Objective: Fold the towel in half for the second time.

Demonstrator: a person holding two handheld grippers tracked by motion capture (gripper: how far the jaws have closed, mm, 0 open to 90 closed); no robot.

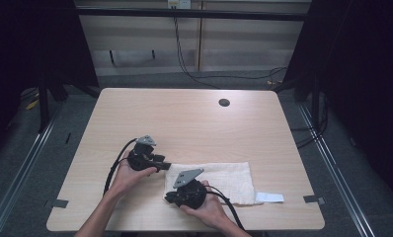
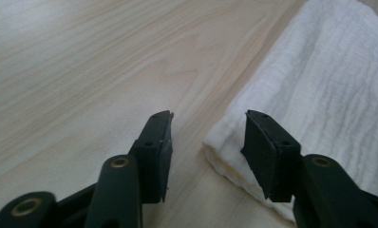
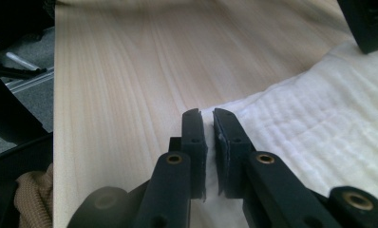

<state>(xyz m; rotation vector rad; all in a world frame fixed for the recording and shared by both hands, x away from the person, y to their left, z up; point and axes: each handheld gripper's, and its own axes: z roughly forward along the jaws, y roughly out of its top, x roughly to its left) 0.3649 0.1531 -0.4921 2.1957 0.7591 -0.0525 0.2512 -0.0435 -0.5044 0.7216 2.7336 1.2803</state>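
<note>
One white towel [image 1: 219, 178] is lying folded near the table's [image 1: 184, 118] near edge, its long axis running left to right. Its left end is the working end, and both grippers are sitting there. The right gripper [image 3: 206, 124] is pinching the near-left corner, jaws closed on the cloth. The left gripper [image 2: 208, 128] is straddling the far-left corner with jaws part open, pads not pressing yet. Count: one towel, two grippers, one small white tag [image 1: 270, 197] at the towel's right end.
</note>
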